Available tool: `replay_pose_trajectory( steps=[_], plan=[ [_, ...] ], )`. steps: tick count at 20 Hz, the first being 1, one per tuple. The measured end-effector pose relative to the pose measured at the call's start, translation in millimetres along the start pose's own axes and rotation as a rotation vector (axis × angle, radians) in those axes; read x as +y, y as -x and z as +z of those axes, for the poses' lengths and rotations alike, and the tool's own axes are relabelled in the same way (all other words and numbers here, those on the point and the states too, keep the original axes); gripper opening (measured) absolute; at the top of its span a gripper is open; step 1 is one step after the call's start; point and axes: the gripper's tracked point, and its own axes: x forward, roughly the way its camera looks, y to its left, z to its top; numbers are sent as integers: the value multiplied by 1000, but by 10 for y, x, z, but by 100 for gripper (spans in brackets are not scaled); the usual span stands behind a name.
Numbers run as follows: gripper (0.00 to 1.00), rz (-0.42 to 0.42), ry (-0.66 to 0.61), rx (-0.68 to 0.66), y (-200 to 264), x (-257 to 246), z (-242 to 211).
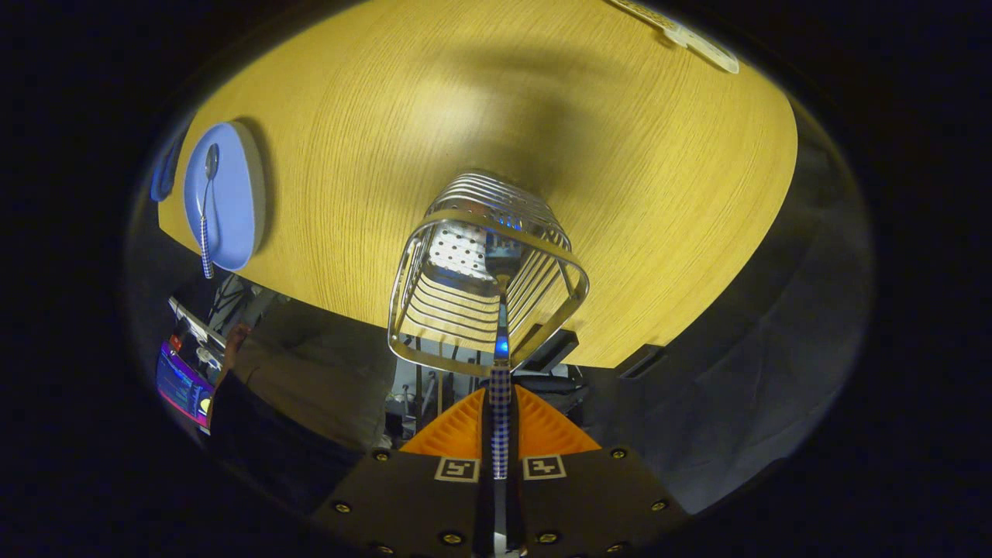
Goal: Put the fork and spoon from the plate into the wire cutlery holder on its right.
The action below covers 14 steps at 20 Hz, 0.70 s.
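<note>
- So, I have the gripper (500,434) pinched tight on the checked handle of the fork (501,387); both fingers (457,430) press on it from either side, with no gap showing between them and the handle.
- The fork's long axis runs straight ahead along the fingers; its head end reaches just ahead of them into the mouth of the wire cutlery holder (487,271); I cannot make out the tines against the wire and the perforated base.
- That is the relation my next move turns on, as I judge it: the holder sits directly ahead of the jaws, its opening facing me, and the handle crosses the near rim close to the middle; lowering along this same axis should carry the fork in without catching the rim wires.
- The spoon (207,209) lies on the blue plate (232,194), well off to the left of the fingers and beyond them, its bowl away from me and its handle overhanging the plate's near edge; it is untouched, so I reckon the task about half done.
- Both stand on the wooden table (659,194); plate and holder are well apart.
</note>
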Motion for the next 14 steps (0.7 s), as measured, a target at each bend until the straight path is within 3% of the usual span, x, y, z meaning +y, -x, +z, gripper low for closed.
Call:
replay_pose_trajectory(
  steps=[7,13,14],
  plan=[
    [6,-11,44,50,-70,27,-34],
    [6,-2,-6,59,-115,15,-18],
    [12,9,-17,66,-82,23,-26]
  ],
)
